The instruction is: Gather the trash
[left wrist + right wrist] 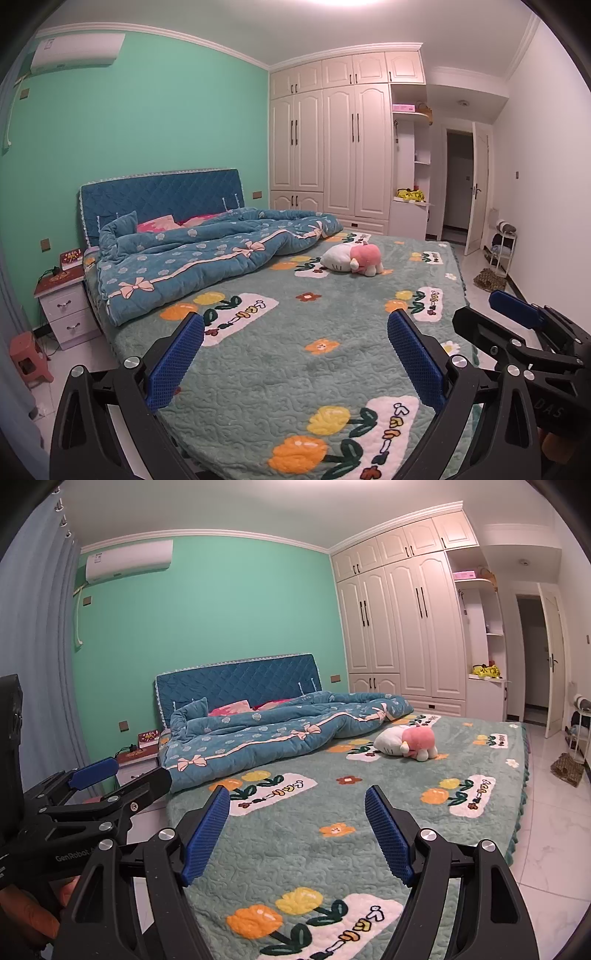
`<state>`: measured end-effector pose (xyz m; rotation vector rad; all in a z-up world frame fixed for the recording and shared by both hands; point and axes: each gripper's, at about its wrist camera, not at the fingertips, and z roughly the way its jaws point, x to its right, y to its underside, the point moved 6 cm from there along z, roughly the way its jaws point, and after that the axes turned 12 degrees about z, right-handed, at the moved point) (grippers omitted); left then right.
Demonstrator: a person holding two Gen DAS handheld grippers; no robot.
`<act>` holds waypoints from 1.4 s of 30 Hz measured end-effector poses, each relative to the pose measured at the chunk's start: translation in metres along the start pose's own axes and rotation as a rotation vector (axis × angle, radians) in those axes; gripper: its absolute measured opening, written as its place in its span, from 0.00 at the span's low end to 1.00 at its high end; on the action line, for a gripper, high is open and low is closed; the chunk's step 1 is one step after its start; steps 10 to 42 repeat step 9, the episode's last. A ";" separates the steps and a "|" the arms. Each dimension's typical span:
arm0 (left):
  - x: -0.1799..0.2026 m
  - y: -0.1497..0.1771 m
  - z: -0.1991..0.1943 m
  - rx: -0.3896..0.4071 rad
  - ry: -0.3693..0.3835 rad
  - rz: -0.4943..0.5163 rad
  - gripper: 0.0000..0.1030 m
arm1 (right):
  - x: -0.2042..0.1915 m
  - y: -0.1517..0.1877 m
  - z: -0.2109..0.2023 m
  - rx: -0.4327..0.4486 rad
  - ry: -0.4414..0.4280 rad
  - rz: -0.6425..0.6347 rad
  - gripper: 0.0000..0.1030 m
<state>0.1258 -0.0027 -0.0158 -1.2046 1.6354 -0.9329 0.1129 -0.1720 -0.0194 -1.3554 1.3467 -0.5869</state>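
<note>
No plain piece of trash shows in either view. My left gripper [295, 321] hangs open over the foot of a bed [280, 373] with a green flowered cover, nothing between its blue pads. Beside it on the right, my right gripper [495, 317] also shows from the side. In the right wrist view my right gripper [297, 797] is open and empty over the same bed [295, 853], with the left gripper [122, 779] at the left edge. A pink and white plush toy [352, 260] [406, 744] lies further up the cover.
A rumpled blue quilt [207, 254] covers the head of the bed. A nightstand [64, 306] and a red stool [27, 354] stand at the left. White wardrobes [332, 147] line the far wall. A brown woven thing [567, 770] lies on the tiled floor near an open door [552, 661].
</note>
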 end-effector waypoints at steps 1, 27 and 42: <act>0.000 0.000 0.000 -0.002 -0.001 -0.006 0.95 | 0.000 0.000 0.000 -0.001 -0.001 0.002 0.73; 0.005 0.002 0.004 -0.031 -0.025 0.035 0.95 | 0.004 0.000 0.001 0.004 0.011 0.012 0.79; 0.005 0.002 0.004 -0.031 -0.025 0.035 0.95 | 0.004 0.000 0.001 0.004 0.011 0.012 0.79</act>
